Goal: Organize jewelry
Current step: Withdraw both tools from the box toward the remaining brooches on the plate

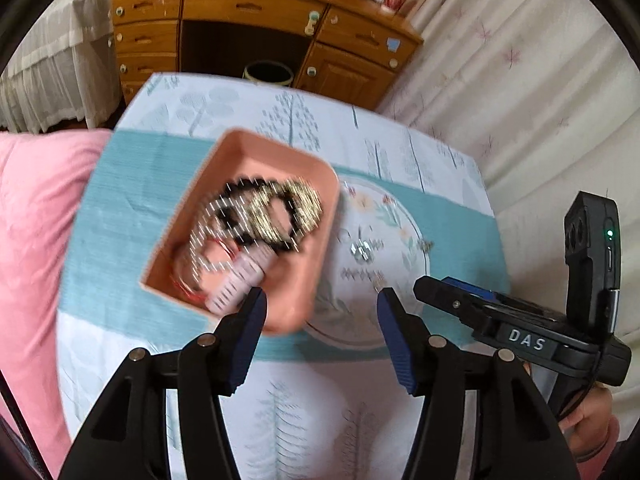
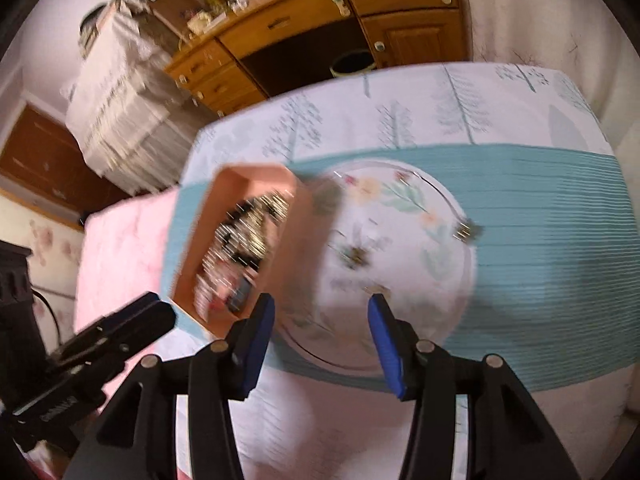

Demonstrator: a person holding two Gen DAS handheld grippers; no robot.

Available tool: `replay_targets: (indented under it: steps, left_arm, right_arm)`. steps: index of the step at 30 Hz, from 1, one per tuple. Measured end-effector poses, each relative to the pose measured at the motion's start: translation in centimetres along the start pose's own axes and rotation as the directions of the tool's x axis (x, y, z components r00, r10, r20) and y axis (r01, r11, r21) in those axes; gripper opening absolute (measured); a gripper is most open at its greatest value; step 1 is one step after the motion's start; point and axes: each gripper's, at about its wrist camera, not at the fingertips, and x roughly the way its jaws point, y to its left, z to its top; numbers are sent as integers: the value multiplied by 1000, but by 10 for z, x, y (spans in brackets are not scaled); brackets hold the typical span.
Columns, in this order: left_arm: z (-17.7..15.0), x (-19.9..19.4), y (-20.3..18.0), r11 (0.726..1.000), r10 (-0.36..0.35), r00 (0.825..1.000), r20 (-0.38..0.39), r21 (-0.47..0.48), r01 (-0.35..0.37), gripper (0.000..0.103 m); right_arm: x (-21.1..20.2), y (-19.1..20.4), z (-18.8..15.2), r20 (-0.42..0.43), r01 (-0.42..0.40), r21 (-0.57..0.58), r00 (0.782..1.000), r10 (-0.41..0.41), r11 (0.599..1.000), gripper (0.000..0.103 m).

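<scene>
A pink rectangular tray (image 1: 188,276) (image 2: 224,184) sits on the teal runner and holds a tangle of black, gold and silver chains (image 1: 264,216) (image 2: 244,232). To its right lies a floral plate (image 1: 404,216) (image 2: 440,272) with a few small jewelry pieces (image 1: 362,250) (image 2: 356,256), one at its right rim (image 2: 466,232). My left gripper (image 1: 322,300) is open and empty, above the tray's near corner and the plate. My right gripper (image 2: 320,304) is open and empty over the plate's near part. Both views are blurred.
A tree-print cloth (image 1: 304,412) covers the table. A pink blanket (image 1: 36,216) lies to the left. A wooden desk (image 1: 248,12) with a dark bin (image 1: 267,74) stands behind. White curtain fabric (image 1: 520,80) hangs at the right.
</scene>
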Motion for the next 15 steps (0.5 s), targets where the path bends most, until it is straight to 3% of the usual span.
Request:
replay_targets:
  steps: [6,10,15]
  left_arm:
    - [-26,20,-26,999,20,999,-27,-28,-21,56]
    - [-36,40,-38,998,43,999,-27,-46,-44,72]
    - [-51,75,-53,995,78,996,-47,-54,-80,73]
  right_arm:
    - [4,-28,-13,-56,84,-154,994,-93,984,51]
    - [3,-44,-17,-9,145,-245,988,-151,959,52]
    - [8,-67,-16,96,230,-319,973,-210,919,52]
